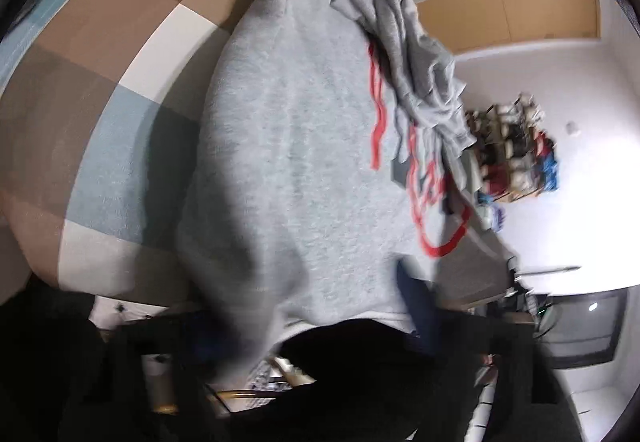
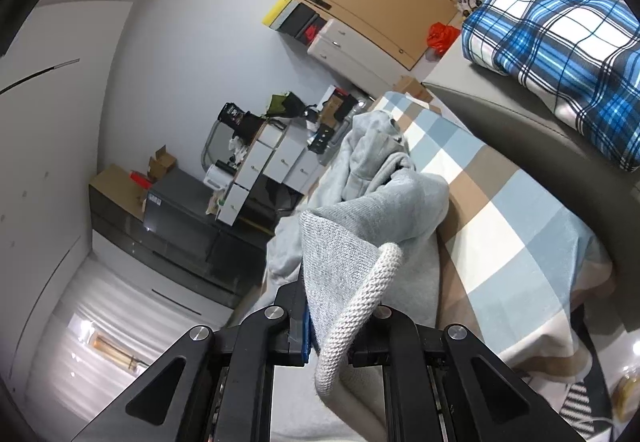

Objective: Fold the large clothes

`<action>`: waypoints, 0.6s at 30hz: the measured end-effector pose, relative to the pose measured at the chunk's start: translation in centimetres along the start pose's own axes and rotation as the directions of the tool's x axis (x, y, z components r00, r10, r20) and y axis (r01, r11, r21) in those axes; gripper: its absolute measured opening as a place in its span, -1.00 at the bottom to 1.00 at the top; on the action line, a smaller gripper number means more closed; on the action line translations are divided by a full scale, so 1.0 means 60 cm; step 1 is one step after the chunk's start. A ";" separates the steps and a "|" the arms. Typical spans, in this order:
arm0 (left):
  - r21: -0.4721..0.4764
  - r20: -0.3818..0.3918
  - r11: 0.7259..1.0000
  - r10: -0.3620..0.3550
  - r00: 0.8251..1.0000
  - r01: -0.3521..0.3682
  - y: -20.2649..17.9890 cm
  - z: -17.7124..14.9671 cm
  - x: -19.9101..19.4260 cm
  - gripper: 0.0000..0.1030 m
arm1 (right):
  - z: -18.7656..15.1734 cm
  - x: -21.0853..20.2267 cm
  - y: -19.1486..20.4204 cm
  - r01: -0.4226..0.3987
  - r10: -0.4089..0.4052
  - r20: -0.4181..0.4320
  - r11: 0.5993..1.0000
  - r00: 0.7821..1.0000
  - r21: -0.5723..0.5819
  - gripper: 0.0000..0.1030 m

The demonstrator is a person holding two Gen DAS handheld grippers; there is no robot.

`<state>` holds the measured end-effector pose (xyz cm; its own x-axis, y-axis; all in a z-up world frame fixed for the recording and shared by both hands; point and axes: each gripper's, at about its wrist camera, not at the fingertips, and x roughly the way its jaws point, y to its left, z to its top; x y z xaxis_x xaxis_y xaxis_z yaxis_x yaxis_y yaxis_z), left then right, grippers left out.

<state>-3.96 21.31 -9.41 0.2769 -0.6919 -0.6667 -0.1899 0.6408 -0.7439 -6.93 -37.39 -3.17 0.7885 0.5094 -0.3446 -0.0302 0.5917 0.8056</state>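
- On the bed (image 2: 500, 201), a checked cover (image 1: 100, 81) of brown, white and pale blue squares lies spread out.
- A big grey hoodie (image 1: 288, 145) lies on that cover, with one end lifted up toward both cameras.
- Red letters (image 1: 424, 193) run across the hoodie's front; they are partly hidden by folds and cannot be read.
- The far part of the hoodie (image 2: 372, 149) is bunched up in a heap on the bed.
- A blue and white plaid blanket (image 2: 560, 41) lies folded on a grey ledge beside the bed, well apart from the hoodie.
- White drawers (image 2: 264, 165) and a dark low cabinet (image 2: 180, 226) stand by the wall past the bed's end.
- The right gripper (image 2: 332, 326) has its jaws clenched on a grey edge of the hoodie.
- A thick white cord (image 2: 360, 306) of the hoodie hangs in a loop between those same jaws.
- The left gripper's (image 1: 412, 302) view is blurry and dark at the bottom; only one dark blue finger (image 1: 416, 306) shows, touching the hoodie's near edge.
- Grey cloth drapes down over the left gripper, and its jaws look nearly closed on that edge, though the grip itself is hidden.
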 end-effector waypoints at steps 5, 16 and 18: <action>0.006 -0.011 1.000 -0.010 1.000 0.010 0.006 -0.009 -0.005 -0.97 | 0.007 -0.018 -0.011 0.000 -0.001 0.019 1.000 1.000 0.028 -0.77; 0.017 0.058 0.985 -0.170 0.984 0.169 0.012 -0.034 -0.067 -0.97 | -0.008 -0.082 -0.071 -0.255 0.236 0.112 0.945 0.965 0.204 -0.78; 0.018 0.060 0.976 -0.217 0.974 0.216 0.005 -0.035 -0.068 -0.97 | -0.011 -0.082 -0.073 -0.290 0.269 0.121 0.929 0.956 0.230 -0.79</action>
<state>-7.12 23.63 -7.01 0.3675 -0.7932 -0.4856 -0.1090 0.4818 -0.8695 -11.07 -42.08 -5.30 0.8197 0.5702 -0.0546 -0.1156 0.2580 0.9592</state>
